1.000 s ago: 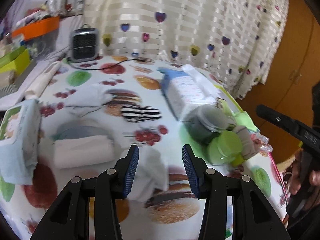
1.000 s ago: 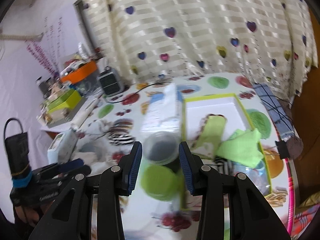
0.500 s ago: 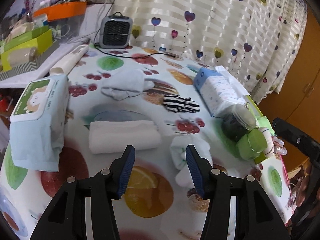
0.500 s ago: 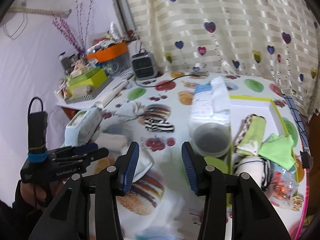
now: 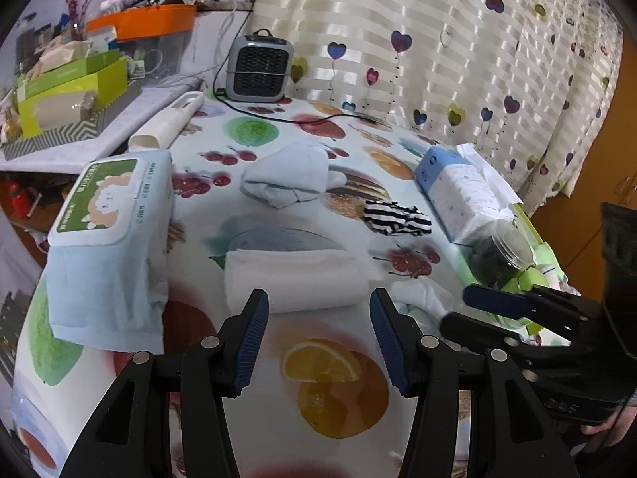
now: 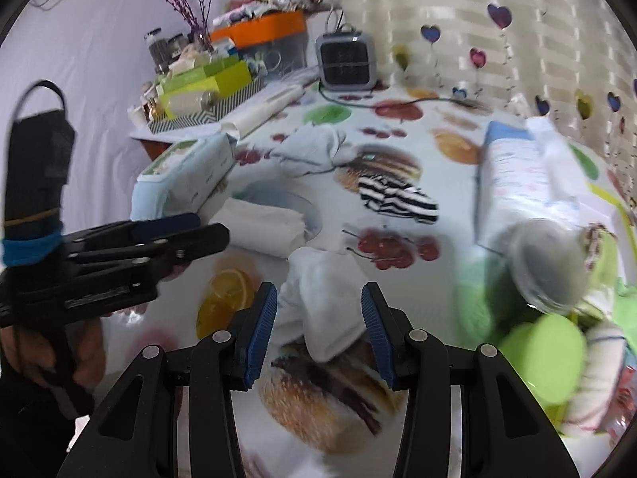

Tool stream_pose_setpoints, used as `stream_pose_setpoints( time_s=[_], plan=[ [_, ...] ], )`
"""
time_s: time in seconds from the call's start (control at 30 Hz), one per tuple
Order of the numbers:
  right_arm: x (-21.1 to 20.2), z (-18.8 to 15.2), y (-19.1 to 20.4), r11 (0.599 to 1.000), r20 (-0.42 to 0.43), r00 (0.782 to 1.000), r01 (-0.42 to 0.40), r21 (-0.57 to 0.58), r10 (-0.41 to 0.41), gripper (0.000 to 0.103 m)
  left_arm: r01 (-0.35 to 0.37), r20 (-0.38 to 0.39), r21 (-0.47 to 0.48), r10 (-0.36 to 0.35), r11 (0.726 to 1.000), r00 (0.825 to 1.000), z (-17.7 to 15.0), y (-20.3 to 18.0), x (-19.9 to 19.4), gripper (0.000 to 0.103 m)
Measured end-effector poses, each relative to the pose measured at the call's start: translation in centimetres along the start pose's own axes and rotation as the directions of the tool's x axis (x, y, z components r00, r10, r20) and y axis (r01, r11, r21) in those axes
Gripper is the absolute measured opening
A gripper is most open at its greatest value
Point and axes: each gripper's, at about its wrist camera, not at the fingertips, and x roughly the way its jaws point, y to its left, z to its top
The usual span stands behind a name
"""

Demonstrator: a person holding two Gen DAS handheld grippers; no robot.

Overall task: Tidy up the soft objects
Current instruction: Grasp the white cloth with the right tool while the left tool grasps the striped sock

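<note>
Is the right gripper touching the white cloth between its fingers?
Cannot tell. In the right wrist view the white cloth lies between the right gripper's open pads; the picture is blurred, so any gap at the left pad is unclear.

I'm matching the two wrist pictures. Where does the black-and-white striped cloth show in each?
Left wrist: black-and-white striped cloth lies right of centre, beside the blue-ended tissue pack.
Right wrist: striped cloth lies centre, above the printed cherries.
Shared landmark: the small grey heater at the table's far edge.
</note>
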Motion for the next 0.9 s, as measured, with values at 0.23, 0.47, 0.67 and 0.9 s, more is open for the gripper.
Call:
stream_pose_setpoints(
  time_s=[0.23, 0.47, 0.67, 0.9],
  plan=[
    [2.5, 0.3, -0.1, 0.999, -0.051, 0.998, 0.041, 0.005, -0.041, 0.046, 0.0, -0.003, -0.005, 0.0, 1.0, 1.0, 0.2, 0.5, 0.4, 0.053],
    [3.1, -0.1, 0.4, 0.996, -0.076, 0.994, 0.078, -0.034, -0.08, 0.047, 0.012, -0.008, 0.0, -0.012, 1.0, 1.0, 0.6, 0.3, 1.1, 0.053],
    [2.1, -0.2, -0.1, 0.997, -0.046, 0.996, 0.077, -0.015, -0.077, 0.026, 0.033, 0.0, 0.013, -0.033, 0.999, 0.999, 1.3, -0.6, 1.3, 0.053],
    [-1.7, 0.7, -0.9, 0.997, 0.063, 0.995, 0.075, 0.019, -0.076, 0.026, 0.055, -0.006, 0.044, -0.055, 0.998, 0.998, 2.4, -2.1, 2.3, 0.053]
  ],
)
